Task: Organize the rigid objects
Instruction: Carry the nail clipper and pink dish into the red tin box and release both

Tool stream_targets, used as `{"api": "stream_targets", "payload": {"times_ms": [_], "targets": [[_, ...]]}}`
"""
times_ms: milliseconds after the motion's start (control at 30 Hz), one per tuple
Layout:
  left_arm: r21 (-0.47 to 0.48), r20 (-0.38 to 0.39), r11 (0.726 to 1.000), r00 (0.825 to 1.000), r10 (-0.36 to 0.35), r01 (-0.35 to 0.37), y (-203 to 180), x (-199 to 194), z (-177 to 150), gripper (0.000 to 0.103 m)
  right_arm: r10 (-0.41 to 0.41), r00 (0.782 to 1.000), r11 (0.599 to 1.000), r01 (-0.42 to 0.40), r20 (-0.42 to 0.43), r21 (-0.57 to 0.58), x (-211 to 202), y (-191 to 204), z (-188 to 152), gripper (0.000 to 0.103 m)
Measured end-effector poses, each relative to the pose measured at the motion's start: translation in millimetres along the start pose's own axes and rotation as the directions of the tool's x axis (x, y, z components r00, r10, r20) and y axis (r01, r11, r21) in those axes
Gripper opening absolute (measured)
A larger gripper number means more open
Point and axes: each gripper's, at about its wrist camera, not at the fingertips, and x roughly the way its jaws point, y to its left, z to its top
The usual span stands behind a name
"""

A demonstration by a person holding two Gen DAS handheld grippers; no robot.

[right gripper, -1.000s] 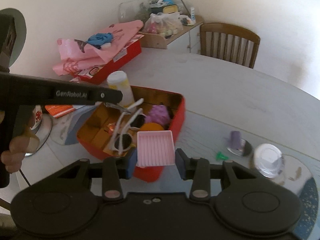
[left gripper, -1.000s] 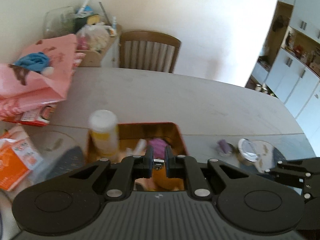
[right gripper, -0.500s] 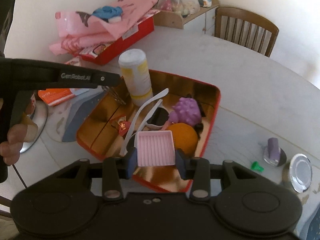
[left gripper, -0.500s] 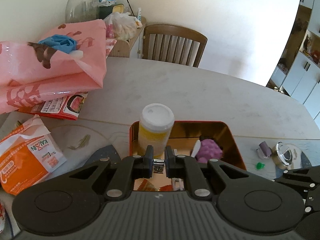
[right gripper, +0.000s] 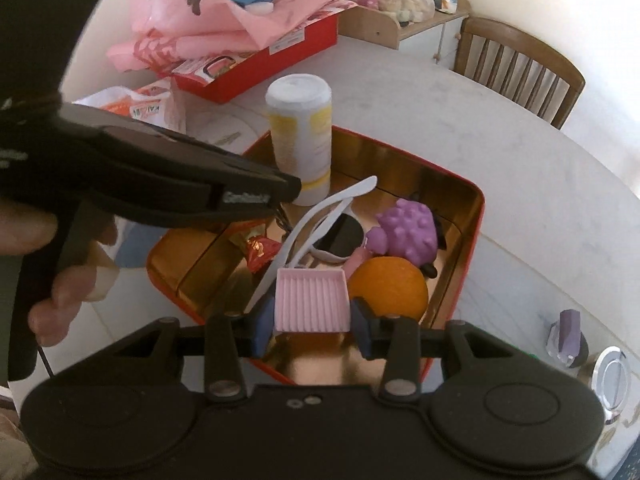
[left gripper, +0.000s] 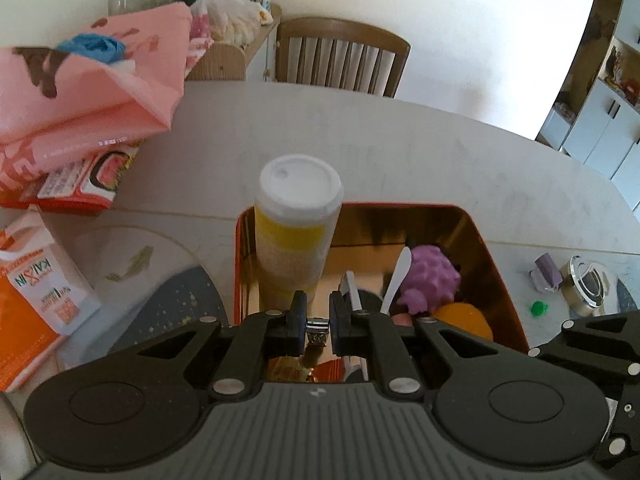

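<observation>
A red tin with a gold inside (left gripper: 496, 248) (right gripper: 470, 216) holds a white and yellow bottle (left gripper: 298, 224) (right gripper: 300, 136), a purple knobbly toy (left gripper: 430, 278) (right gripper: 406, 232), an orange (right gripper: 388, 286) and white sunglasses (right gripper: 332, 216). My left gripper (left gripper: 318, 322) is shut on a small metal piece (left gripper: 317, 329) over the tin's near left part. My right gripper (right gripper: 312, 320) is shut on a pink ribbed tray (right gripper: 311, 300) above the tin's near edge.
A pink bag on a red box (left gripper: 80, 92) and an orange packet (left gripper: 28, 300) lie left. A small purple thing (left gripper: 546, 270), a green bit (left gripper: 538, 307) and a round metal lid (left gripper: 588, 284) lie right. A wooden chair (left gripper: 340, 56) stands behind.
Both grippers have moved forward and lower over the tin, and its contents show larger. Each keeps its hold.
</observation>
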Motion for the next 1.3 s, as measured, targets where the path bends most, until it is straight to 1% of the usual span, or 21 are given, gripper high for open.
{"api": "stream_targets", "payload": {"times_ms": [133, 267, 467, 667, 933, 1000, 1067, 1200, 1267, 1300], "targets": [[0.012, -0.014, 1.000, 1.000, -0.014, 0.015, -3.8, 1.8, -2.3, 0.011, 0.003, 1.000, 1.000, -0.003, 0.001, 0.021, -1.1, -1.8, -2.8, 0.040], [0.005, -0.062, 1.000, 0.998, -0.025, 0.025, -4.4, 6.2, -8.7, 0.011, -0.002, 1.000, 1.000, 0.002, 0.000, 0.014, -1.4, 0.5, -5.2, 0.041], [-0.003, -0.093, 1.000, 0.996, -0.014, 0.013, -2.9, 9.1, -17.9, 0.011, 0.013, 1.000, 0.999, -0.013, 0.006, 0.049, -7.3, -3.0, -7.9, 0.042], [-0.009, -0.086, 1.000, 0.996, -0.020, 0.019, -2.2, 3.1, -22.4, 0.011, 0.021, 0.999, 0.996, -0.025, 0.046, 0.089, -24.2, -12.2, -13.6, 0.048], [-0.011, -0.053, 1.000, 0.998, -0.020, 0.019, -7.3, -18.4, -23.8, 0.013, 0.027, 0.995, 0.987, -0.042, 0.099, 0.155, -49.0, -26.8, -25.6, 0.058], [-0.011, -0.043, 1.000, 0.999, -0.024, 0.024, -9.6, -25.1, -24.0, 0.017, 0.026, 0.993, 0.985, -0.045, 0.118, 0.167, -57.9, -30.8, -30.2, 0.061], [-0.010, -0.028, 0.999, 0.999, -0.031, 0.030, -13.3, -32.1, -24.1, 0.027, 0.024, 0.991, 0.982, -0.048, 0.132, 0.183, -66.2, -36.8, -35.3, 0.062], [0.001, -0.001, 0.999, 0.999, -0.039, 0.039, -23.9, -44.3, -23.7, 0.039, 0.019, 0.988, 0.975, -0.053, 0.156, 0.218, -81.2, -49.0, -45.5, 0.063], [0.008, 0.011, 0.999, 0.999, -0.038, 0.038, -31.4, -49.1, -23.7, 0.048, 0.013, 0.986, 0.971, -0.053, 0.168, 0.234, -89.0, -56.3, -51.3, 0.064], [0.012, 0.016, 0.999, 0.999, -0.041, 0.040, -35.4, -51.5, -23.9, 0.049, 0.009, 0.985, 0.969, -0.051, 0.175, 0.240, -92.8, -60.2, -54.6, 0.064]]}}
